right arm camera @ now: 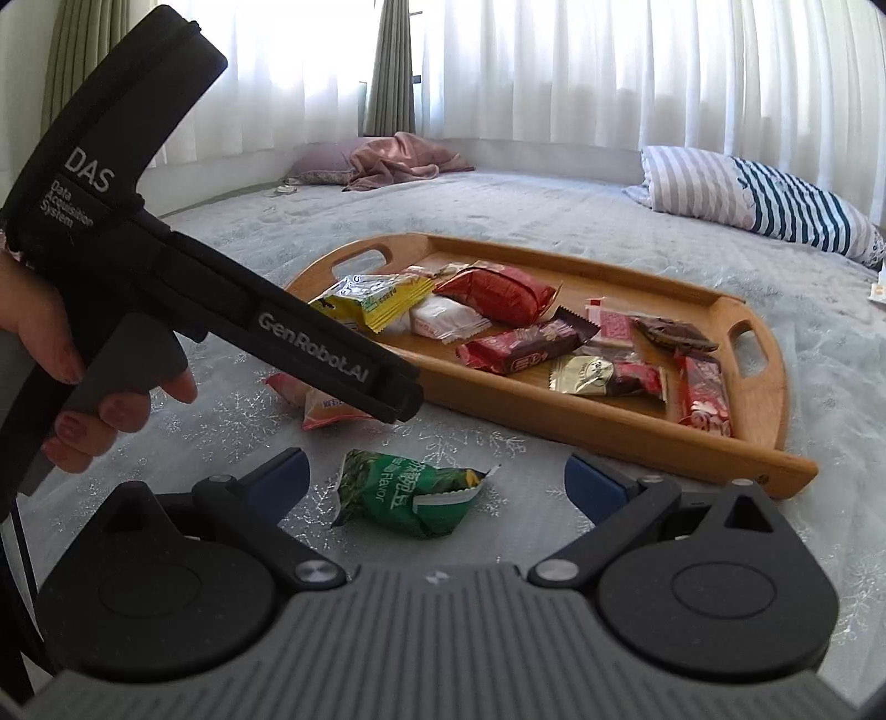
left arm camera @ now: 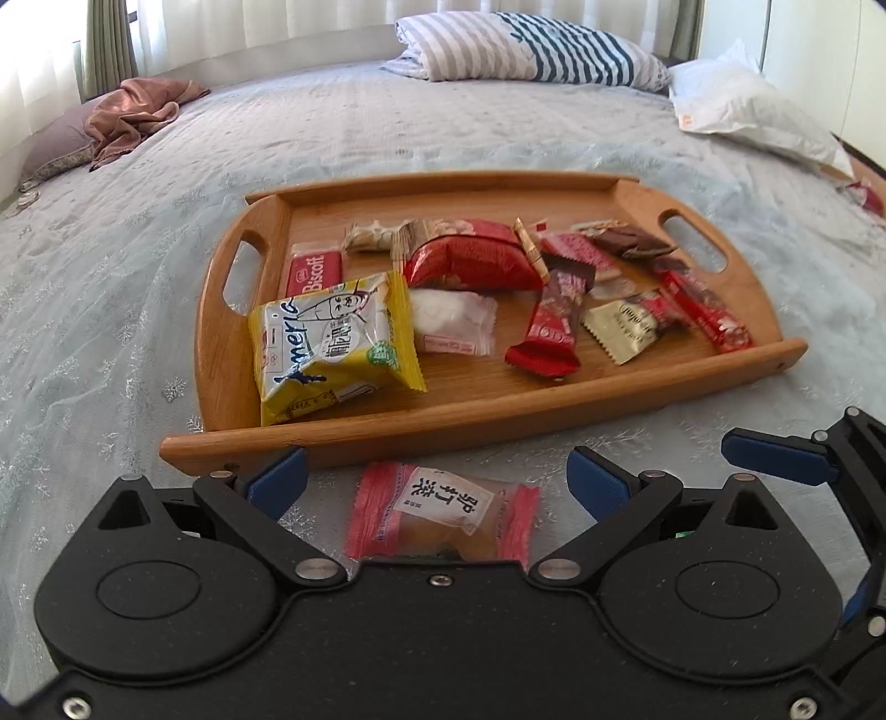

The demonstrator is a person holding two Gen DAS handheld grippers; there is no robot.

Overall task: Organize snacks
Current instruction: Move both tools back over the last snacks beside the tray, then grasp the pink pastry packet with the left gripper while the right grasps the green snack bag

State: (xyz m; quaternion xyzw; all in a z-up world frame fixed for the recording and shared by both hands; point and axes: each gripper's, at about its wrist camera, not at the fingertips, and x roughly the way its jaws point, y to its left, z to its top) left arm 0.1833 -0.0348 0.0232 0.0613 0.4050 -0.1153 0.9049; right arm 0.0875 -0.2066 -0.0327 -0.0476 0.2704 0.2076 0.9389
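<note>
A wooden tray [left arm camera: 221, 354] [right arm camera: 609, 410] on the bed holds several wrapped snacks, among them a yellow packet [left arm camera: 332, 343] and a red packet [left arm camera: 470, 257]. A pink-wrapped snack [left arm camera: 443, 512] lies on the bedspread in front of the tray, between the open fingers of my left gripper [left arm camera: 437, 484]; it also shows in the right wrist view [right arm camera: 324, 407], partly hidden by the left gripper's body [right arm camera: 310, 343]. A green snack packet [right arm camera: 412, 493] lies on the bedspread between the open fingers of my right gripper [right arm camera: 437, 479].
Striped pillow [left arm camera: 531, 50] and white pillow [left arm camera: 742, 105] lie at the bed's far side. A pink cloth [left arm camera: 138, 111] lies at the far left near the curtains. The right gripper's fingertip [left arm camera: 775, 451] shows at the right of the left wrist view.
</note>
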